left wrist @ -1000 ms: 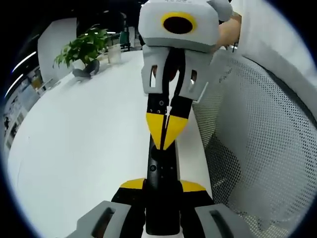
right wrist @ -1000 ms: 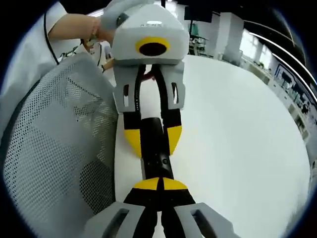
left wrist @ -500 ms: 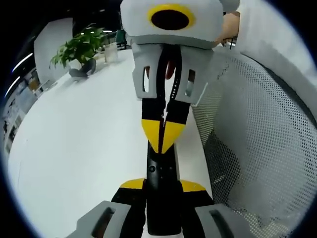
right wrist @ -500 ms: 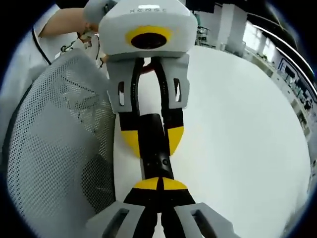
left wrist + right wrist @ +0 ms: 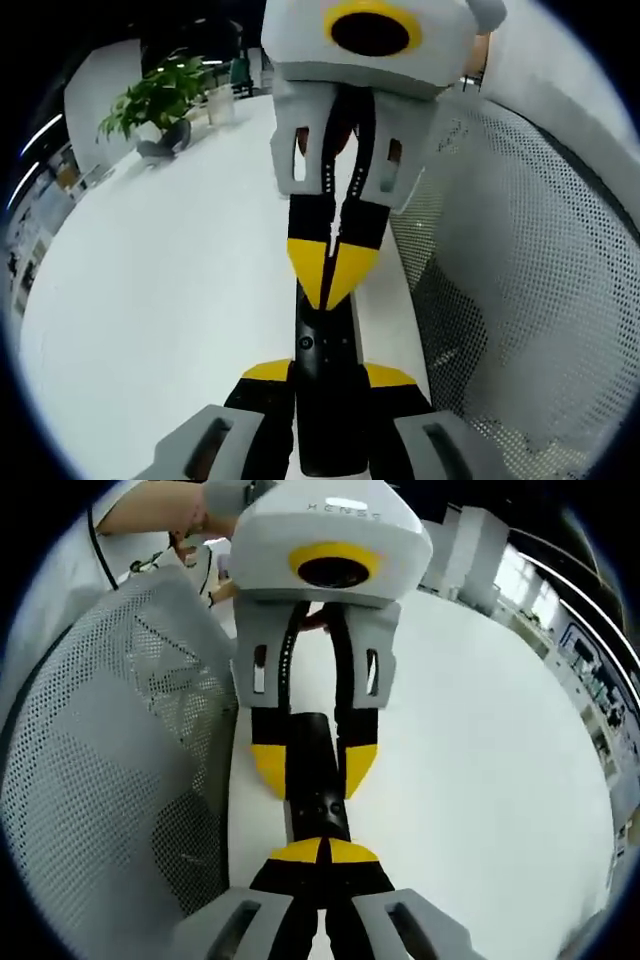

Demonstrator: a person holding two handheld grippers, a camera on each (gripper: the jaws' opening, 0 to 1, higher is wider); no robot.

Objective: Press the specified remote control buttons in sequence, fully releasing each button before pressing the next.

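- The white table (image 5: 150, 290) is the largest thing, a broad bare top under both views; a potted plant (image 5: 165, 100) stands at its far end in the left gripper view.
- A mesh chair back (image 5: 520, 290) runs along the table edge, pale perforated fabric, beside the remote in both views.
- The left gripper (image 5: 328, 385) has its jaws closed on the near end of the remote, yellow tips on either side of the black body. In the right gripper view it comes in from above, clamped around the remote's far half.
- The right gripper (image 5: 322, 852) has its jaws pressed together with no gap, the joined yellow tips resting at or just over the remote's button face; I cannot tell whether they are touching a button.
- The remote control (image 5: 325, 345) is a slim black bar held lengthwise between the two tools, above the table edge and near the chair. One small round button (image 5: 334, 805) shows on its face.
- Handling, as I judge it: light, rigid, smooth plastic, likely to twist if pinched at one end only. Best held across the narrow sides, clear of the buttons, so the press from the joined tips meets firm support and the bar does not pivot or slip.
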